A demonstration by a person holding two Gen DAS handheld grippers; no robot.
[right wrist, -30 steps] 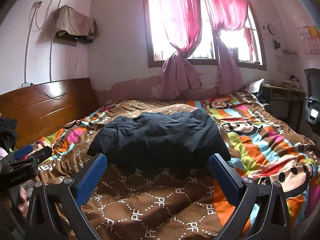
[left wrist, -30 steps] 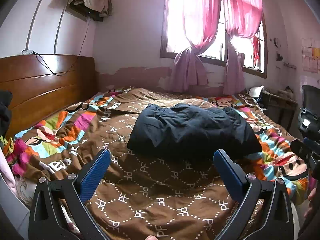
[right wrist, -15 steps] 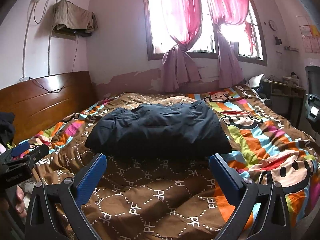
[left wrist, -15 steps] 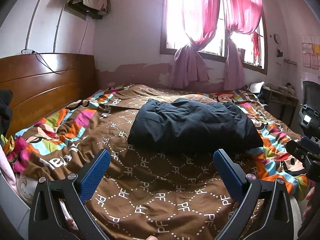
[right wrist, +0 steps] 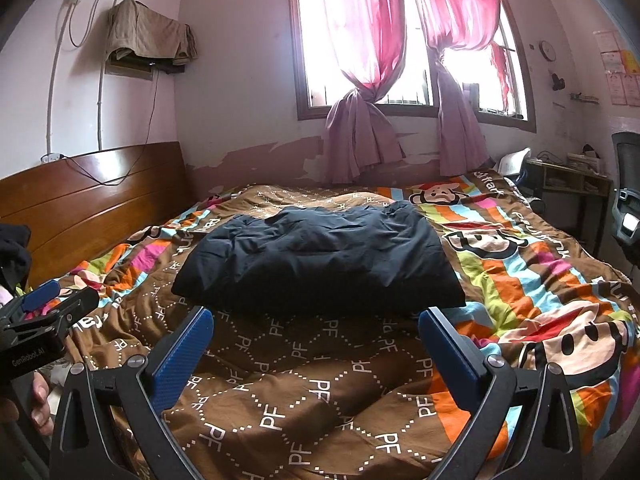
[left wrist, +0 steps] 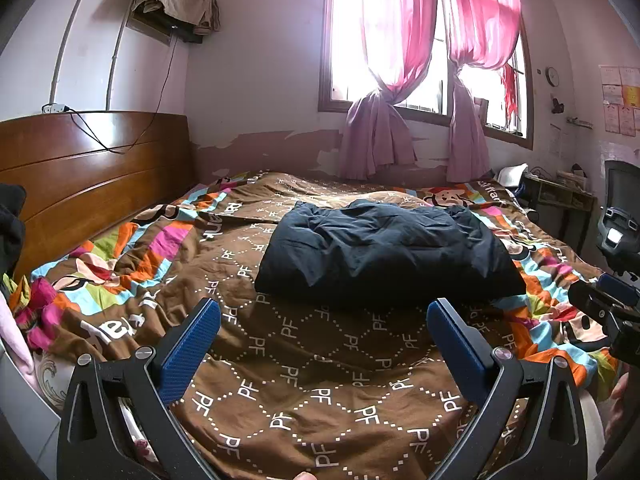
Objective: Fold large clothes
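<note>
A dark navy garment point(left wrist: 384, 256) lies folded in a thick rectangular bundle in the middle of the bed; it also shows in the right wrist view point(right wrist: 320, 260). My left gripper point(left wrist: 324, 312) is open and empty, held above the bedspread a short way in front of the bundle's near edge. My right gripper point(right wrist: 316, 320) is open and empty, also just in front of the bundle. The right gripper shows at the right edge of the left wrist view point(left wrist: 608, 312). The left gripper shows at the left edge of the right wrist view point(right wrist: 44, 316).
The bed carries a brown and multicoloured cartoon bedspread point(left wrist: 320, 380). A wooden headboard point(left wrist: 80, 176) stands at the left. A window with pink curtains point(left wrist: 420, 60) is behind the bed. A desk point(left wrist: 560, 200) and an office chair point(left wrist: 620, 220) stand at the right.
Both grippers have drawn back and risen slightly from the bundle, staying open. The garment has not moved.
</note>
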